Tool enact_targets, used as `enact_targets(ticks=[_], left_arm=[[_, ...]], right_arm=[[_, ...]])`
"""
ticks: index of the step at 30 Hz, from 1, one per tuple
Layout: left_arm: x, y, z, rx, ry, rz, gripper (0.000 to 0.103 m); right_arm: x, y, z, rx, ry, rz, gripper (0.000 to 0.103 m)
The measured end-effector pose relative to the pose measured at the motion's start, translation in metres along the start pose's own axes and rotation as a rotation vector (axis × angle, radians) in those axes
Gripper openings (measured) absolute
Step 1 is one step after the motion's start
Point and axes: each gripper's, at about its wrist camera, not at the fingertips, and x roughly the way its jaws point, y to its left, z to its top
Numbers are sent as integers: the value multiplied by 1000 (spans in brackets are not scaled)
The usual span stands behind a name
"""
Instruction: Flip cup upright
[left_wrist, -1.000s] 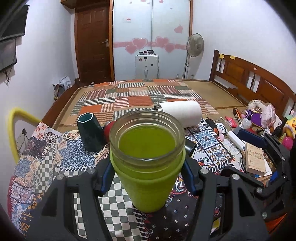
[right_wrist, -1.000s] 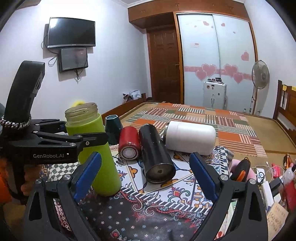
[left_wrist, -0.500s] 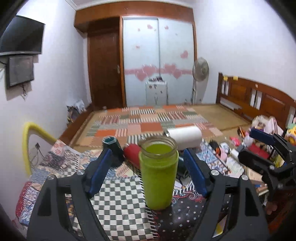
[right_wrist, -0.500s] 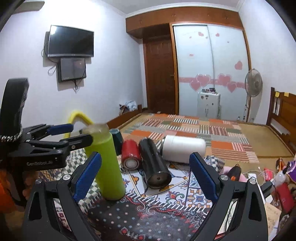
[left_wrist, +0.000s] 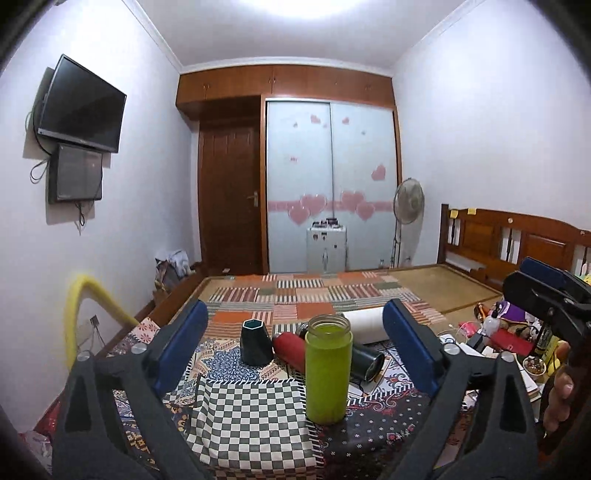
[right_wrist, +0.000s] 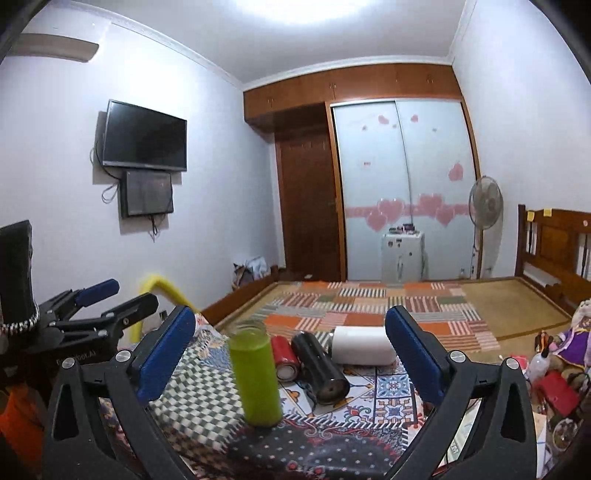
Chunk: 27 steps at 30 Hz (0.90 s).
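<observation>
Green cup (left_wrist: 328, 369) stands upright on the counter (left_wrist: 251, 417), mouth up, just near of the red can (left_wrist: 290, 345). Left gripper (left_wrist: 291, 354) and right gripper (right_wrist: 290, 354) both have jaws wide apart, empty. Best retreat straight back, no sideways nudges. A second ago the left one clamped it.

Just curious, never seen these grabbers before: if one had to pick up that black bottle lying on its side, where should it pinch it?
Probably mid-body, coming down from above with the fingers straddling its width. The black bottle lies flat, its base end toward the camera, so its round sides are exposed. The red can lies close on its left, so that finger has little room.
</observation>
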Motion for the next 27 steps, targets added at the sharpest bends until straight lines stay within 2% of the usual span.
enact_targets(ticks=[4,11,27], left_arm=[[-20,0,-2,-3,-36,8,103],[-43,3,-8,-13,-62,17,103],[-55,3,-15,-23,-68,24,103]], right_arm=[[-11,14,1,-17,-27,-11,103],[-18,25,-3,-21,-38,-12,103],[-23,20,-12,0,-19,-10,103]])
